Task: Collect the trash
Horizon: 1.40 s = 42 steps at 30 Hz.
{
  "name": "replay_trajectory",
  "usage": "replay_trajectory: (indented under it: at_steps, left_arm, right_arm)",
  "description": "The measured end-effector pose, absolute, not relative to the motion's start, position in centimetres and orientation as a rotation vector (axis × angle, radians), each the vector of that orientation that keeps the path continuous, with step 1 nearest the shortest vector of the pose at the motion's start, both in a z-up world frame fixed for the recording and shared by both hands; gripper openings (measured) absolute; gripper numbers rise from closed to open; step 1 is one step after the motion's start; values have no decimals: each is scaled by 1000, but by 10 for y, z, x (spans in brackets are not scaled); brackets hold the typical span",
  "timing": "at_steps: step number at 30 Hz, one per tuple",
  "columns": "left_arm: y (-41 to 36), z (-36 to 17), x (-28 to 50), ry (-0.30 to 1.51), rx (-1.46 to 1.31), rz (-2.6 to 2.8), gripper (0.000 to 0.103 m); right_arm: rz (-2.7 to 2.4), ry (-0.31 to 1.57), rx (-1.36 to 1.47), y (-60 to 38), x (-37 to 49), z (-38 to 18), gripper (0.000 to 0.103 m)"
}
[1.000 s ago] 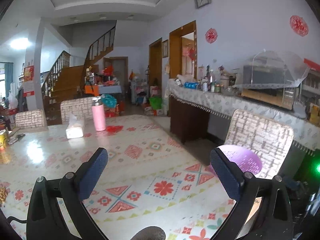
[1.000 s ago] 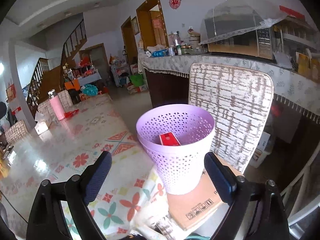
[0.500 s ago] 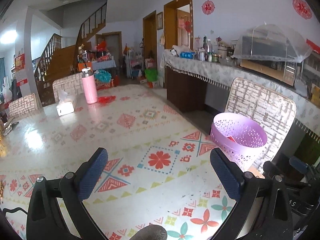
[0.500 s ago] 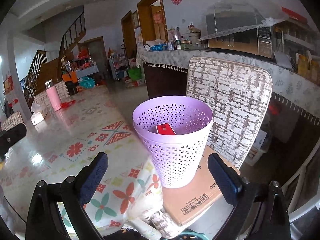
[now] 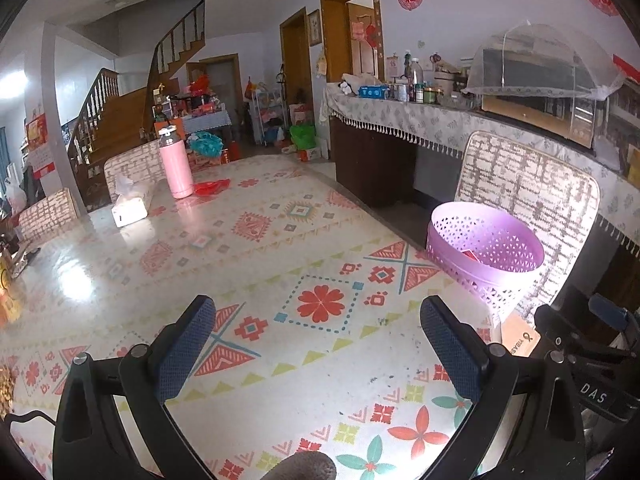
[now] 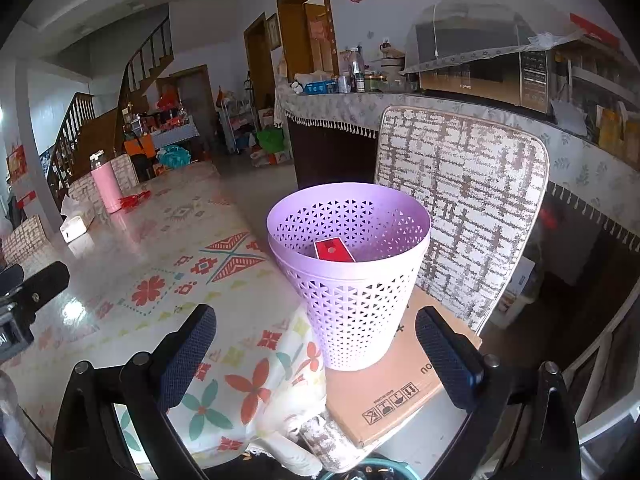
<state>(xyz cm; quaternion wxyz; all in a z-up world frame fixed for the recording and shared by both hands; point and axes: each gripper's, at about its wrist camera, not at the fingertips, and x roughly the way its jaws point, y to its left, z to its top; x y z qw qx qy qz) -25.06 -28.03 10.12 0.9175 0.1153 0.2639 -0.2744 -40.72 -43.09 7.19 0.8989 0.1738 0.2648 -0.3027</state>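
A lilac perforated waste basket [image 6: 352, 280] stands on a cardboard box [image 6: 396, 392] on a chair seat beside the table; a red packet [image 6: 334, 250] lies inside it. From the left wrist view the basket [image 5: 486, 256] is off the table's right edge. My right gripper [image 6: 316, 348] is open just in front of the basket, nothing between its fingers. My left gripper [image 5: 318, 348] is open above the patterned tablecloth [image 5: 280, 280], also holding nothing. A red wrapper [image 5: 212, 187] lies on the far end of the table by the pink bottle [image 5: 175, 163].
A tissue box [image 5: 130, 208] sits on the far left of the table. A patterned chair back [image 6: 460, 208] rises behind the basket. A covered sideboard [image 5: 420, 120] with jars and a microwave runs along the right wall. More chairs stand at the table's far end.
The left gripper has tipped down and pulled back, so more tabletop and the basket show. The right gripper has drawn back slightly from the basket. Both stay open.
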Motion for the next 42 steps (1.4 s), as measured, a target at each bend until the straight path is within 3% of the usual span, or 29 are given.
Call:
replay_trajectory:
  at_steps: [42]
  left_arm:
    - [-288,84,-243,626,257,-605,102]
  right_arm:
    - [-632,605,400,-439,-402,56,102]
